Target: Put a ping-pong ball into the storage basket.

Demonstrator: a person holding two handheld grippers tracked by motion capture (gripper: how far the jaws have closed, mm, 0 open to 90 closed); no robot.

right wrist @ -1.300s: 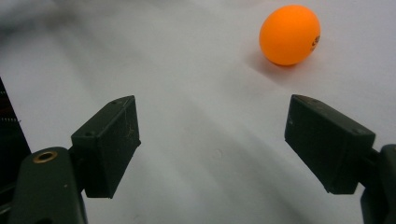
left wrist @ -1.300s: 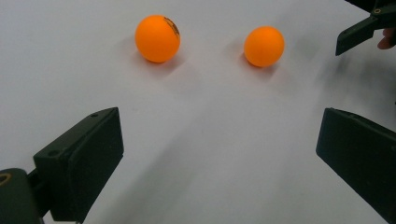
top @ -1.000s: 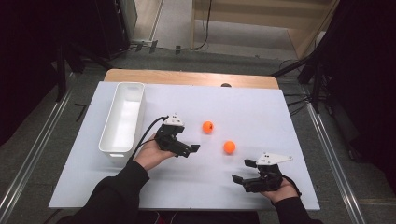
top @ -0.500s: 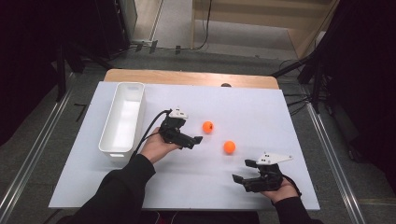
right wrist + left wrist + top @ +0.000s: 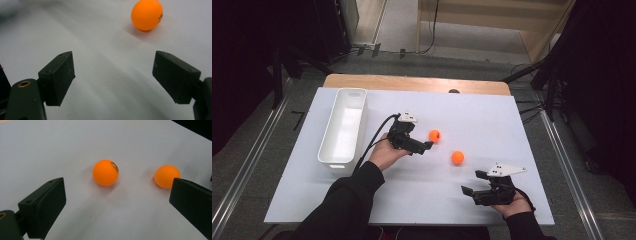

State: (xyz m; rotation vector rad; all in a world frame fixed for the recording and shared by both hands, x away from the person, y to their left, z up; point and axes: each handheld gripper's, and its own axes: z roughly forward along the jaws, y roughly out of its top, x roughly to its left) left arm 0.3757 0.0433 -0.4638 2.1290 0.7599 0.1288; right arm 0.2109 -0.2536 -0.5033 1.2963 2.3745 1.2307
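Left claw wide open, empty; printed mark on near ball visible from left gripper view, not from high view. Second ball mid-desk. Right claw open, empty. Balls smooth, matte orange; rectangular white bin.

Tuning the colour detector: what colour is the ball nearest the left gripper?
Orange ball, with a small dark printed mark; clearest in the left gripper view.

White table top, wooden edge behind; grey floor, dark surroundings.
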